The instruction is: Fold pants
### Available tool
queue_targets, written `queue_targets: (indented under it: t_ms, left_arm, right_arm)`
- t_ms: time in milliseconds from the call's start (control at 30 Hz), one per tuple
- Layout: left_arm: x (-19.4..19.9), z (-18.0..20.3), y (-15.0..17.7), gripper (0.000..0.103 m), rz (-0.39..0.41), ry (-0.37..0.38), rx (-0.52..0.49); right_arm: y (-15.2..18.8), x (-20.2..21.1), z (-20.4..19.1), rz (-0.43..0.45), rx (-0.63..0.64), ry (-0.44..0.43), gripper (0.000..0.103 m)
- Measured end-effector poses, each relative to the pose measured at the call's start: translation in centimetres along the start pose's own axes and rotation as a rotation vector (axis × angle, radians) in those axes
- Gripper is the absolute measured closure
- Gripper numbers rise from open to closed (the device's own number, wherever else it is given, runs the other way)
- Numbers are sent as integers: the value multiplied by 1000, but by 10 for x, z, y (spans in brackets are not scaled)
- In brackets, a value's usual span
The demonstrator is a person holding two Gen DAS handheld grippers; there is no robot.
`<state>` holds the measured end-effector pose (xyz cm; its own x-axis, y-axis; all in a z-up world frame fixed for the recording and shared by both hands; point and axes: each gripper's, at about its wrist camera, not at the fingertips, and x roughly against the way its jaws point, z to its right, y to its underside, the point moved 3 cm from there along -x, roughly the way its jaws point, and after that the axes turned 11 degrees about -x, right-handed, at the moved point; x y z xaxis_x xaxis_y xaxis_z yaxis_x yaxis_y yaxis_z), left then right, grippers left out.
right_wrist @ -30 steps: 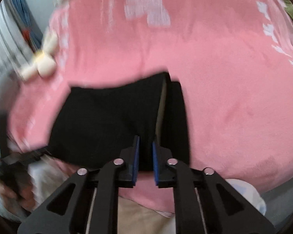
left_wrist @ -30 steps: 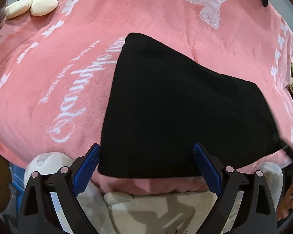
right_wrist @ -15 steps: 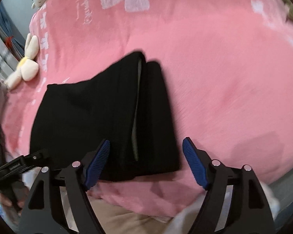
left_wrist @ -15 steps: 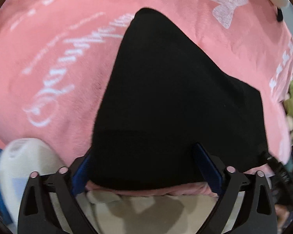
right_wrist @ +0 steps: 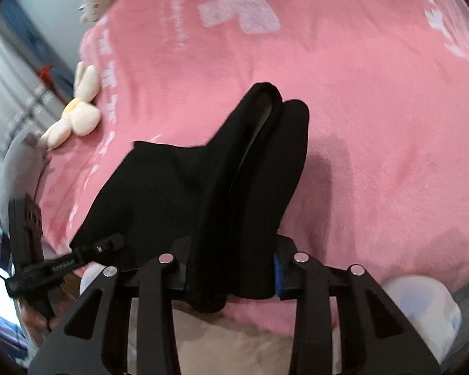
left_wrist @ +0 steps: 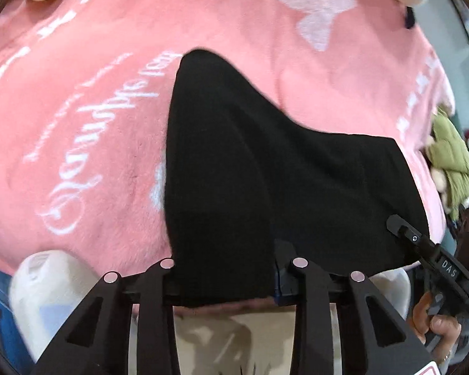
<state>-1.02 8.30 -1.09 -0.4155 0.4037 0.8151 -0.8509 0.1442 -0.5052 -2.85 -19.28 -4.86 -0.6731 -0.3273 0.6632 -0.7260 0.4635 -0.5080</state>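
Both tongs closed on near edge of black pants [left_wrist: 265, 172]: left tongs [left_wrist: 225, 281], right tongs [right_wrist: 231, 278]. Corners lifted off pink blanket [left_wrist: 78, 125], probably to carry next fold.

Right tool [right_wrist: 231, 278] apparently clamps black pants [right_wrist: 203, 193].

Your left gripper [left_wrist: 223, 276] pads buried under black pants [left_wrist: 265, 187], right gripper [right_wrist: 231, 276] pads likewise, plush toy [left_wrist: 450, 162] cropped at right edge.
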Motion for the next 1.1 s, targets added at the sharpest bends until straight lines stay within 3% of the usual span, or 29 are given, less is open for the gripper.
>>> queue_targets:
  t_ms: [133,233,300,500,733,967,1033,1100]
  left_arm:
    - [4,7,28,70,-77,-16,-18]
    - [-16,8,40,47,-131,-76,-10]
    - [-18,9,41,34,-120,-108,-6]
    - [-33,25,17,17,-88,-195,-49]
    - [-51,38,0,8,-74,-232,-52]
    - [-78,39,-30,5,-81,-189,-21]
    - [-84,33,-33,6,-83,-137,15]
    - [-84,28,-34,17,-77,-95,43]
  right_arm:
    - [27,-3,24,-65,-17,62,67]
    - [37,-19,52,-103,-77,88,59]
    - [36,-22,56,-90,-84,74,58]
    - [35,-31,51,-69,-30,100,50]
    - [30,-44,51,-65,-34,82,39]
    - [26,-52,52,-58,-49,68,32]
    - [26,-54,51,-57,-51,67,31]
    - [26,-53,51,-55,-51,65,31]
